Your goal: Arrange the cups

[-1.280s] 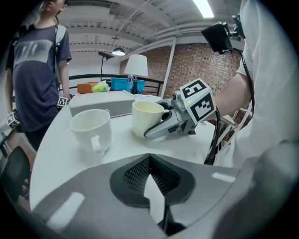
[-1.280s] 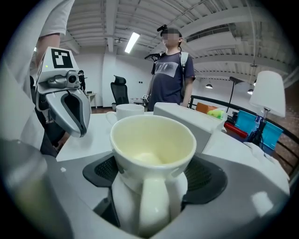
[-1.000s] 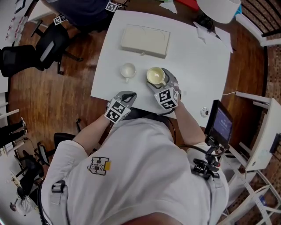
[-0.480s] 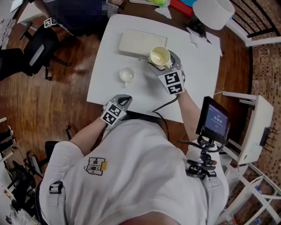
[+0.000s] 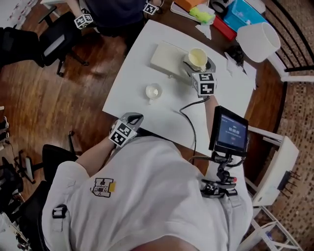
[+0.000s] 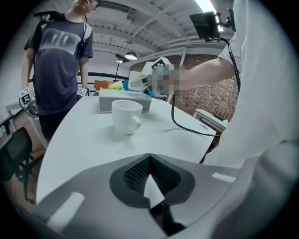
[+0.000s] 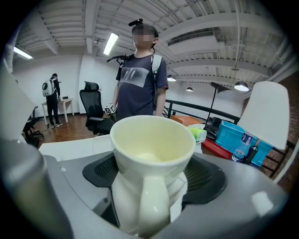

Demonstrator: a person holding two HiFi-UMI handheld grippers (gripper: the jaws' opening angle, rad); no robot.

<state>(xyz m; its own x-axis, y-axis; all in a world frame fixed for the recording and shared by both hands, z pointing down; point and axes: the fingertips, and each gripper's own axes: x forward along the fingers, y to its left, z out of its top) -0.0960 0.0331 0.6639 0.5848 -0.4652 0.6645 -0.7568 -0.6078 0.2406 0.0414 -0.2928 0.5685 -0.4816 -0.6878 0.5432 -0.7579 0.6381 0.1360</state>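
A large cream cup (image 5: 197, 59) (image 7: 153, 144) sits upright between the jaws of my right gripper (image 5: 199, 65) (image 7: 154, 175), which is shut on it. It hangs over the far side of the white table (image 5: 132, 83), at the right end of a flat cream box (image 5: 167, 58) (image 6: 122, 99). A small white cup (image 5: 153, 91) (image 6: 126, 115) stands alone mid-table, handle to the right in the left gripper view. My left gripper (image 5: 131, 119) (image 6: 149, 179) is shut and empty at the table's near edge, short of the small cup.
A black cable (image 5: 189, 110) trails across the table to a screen on a stand (image 5: 228, 130) at the right. A person (image 6: 58, 56) stands at the far side. A blue bin (image 5: 248, 12), a red item (image 5: 224, 27) and a white chair (image 5: 260, 34) lie beyond.
My right gripper has carried the cream cup up and away across the table, from beside the small cup to the box's right end. The left gripper shifted slightly along the near edge.
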